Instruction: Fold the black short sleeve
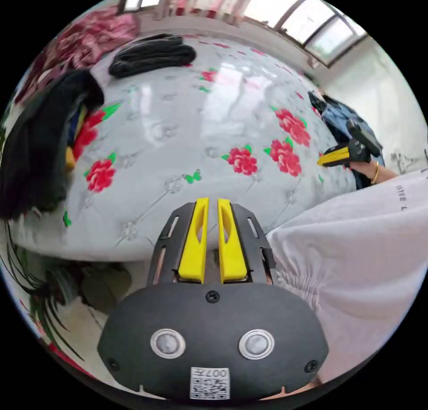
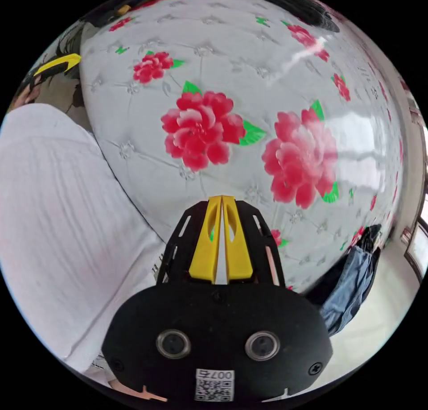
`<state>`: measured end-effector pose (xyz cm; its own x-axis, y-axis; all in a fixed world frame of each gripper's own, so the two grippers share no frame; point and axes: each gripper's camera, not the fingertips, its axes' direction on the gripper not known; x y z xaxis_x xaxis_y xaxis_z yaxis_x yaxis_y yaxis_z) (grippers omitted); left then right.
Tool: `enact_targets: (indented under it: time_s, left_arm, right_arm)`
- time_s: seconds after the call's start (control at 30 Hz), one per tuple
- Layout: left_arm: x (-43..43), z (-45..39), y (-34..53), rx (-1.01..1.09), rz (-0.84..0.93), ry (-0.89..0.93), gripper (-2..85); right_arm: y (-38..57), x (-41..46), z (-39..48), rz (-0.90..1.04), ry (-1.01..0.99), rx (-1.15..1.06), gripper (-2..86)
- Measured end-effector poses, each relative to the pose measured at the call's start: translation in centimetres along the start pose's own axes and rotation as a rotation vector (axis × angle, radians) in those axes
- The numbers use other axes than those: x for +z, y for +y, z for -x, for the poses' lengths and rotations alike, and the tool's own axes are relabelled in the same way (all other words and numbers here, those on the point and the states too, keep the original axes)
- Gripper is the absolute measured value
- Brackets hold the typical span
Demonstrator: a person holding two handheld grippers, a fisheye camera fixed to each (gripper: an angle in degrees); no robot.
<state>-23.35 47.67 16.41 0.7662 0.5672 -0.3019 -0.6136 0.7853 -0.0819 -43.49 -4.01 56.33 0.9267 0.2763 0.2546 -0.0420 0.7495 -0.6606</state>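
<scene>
A black garment (image 1: 151, 55) lies folded on the far side of the bed; in the right gripper view the black garment (image 2: 285, 2) runs along the top edge. A heap of dark clothes (image 1: 40, 138) hangs over the bed's left end. My left gripper (image 1: 213, 202) hovers at the bed's near edge, its yellow jaws almost together with nothing between them. My right gripper (image 2: 221, 199) is shut and empty above the flowered sheet. Each gripper appears in the other's view: the right gripper (image 1: 339, 155) and the left gripper (image 2: 58, 64). Neither touches any clothing.
The bed (image 1: 214, 115) wears a glossy white sheet with red flowers. Blue jeans (image 1: 343, 120) hang over its right end, and the jeans (image 2: 352, 280) also appear low in the right gripper view. The person's white shirt (image 1: 365, 249) is close by. Windows run behind the bed.
</scene>
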Motion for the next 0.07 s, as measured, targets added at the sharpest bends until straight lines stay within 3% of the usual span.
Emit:
enact_targets:
  time_s: [0.07]
  left_arm:
    - [2.6, -5.4, -3.3, 0.114, 0.036, -0.056, 0.0]
  right_arm:
    - [1.5, 1.4, 1.1, 0.024, -0.005, 0.045, -0.2]
